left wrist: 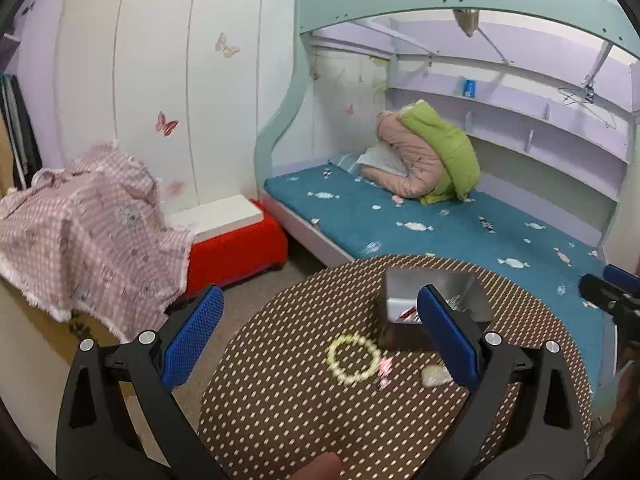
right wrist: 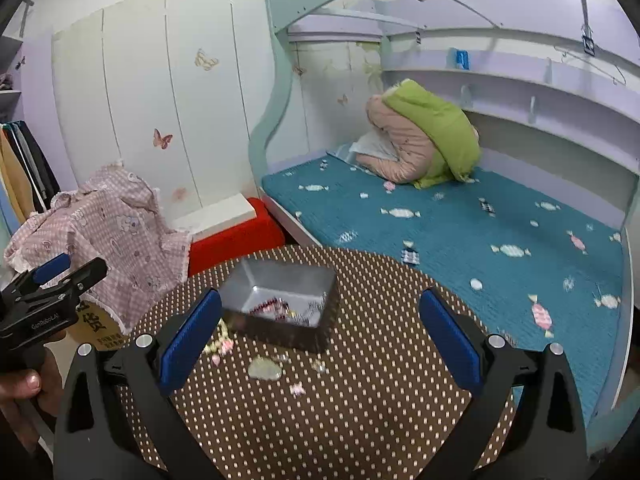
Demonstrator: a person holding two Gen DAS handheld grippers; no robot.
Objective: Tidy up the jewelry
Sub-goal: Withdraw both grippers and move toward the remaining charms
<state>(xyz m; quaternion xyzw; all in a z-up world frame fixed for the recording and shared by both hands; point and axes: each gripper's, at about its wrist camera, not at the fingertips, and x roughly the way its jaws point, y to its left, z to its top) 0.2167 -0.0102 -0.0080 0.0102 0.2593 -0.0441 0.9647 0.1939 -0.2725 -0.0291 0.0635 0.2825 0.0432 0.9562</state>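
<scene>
Desk: one round desk [left wrist: 288,420] with a brown dotted cover, standing beside one bed [left wrist: 460,232] with a teal sheet.
Tin: one grey metal tin [right wrist: 280,304], open at the top, on the desk; a few small jewelry pieces lie inside, too blurred to count.
Bracelet: one pale bead bracelet [left wrist: 354,358] lying flat on the desk, just in front of the tin.
Loose pieces: one pink charm [left wrist: 385,369] just beside the bracelet, one pale stone [right wrist: 264,369] near it, and one more pink charm [right wrist: 297,389] a little apart.
Left claw [left wrist: 320,342]: jaws spread wide, holding nothing, hovering over the bracelet.
Right claw [right wrist: 320,340]: jaws spread wide, holding nothing, above the tin and loose pieces.
</scene>
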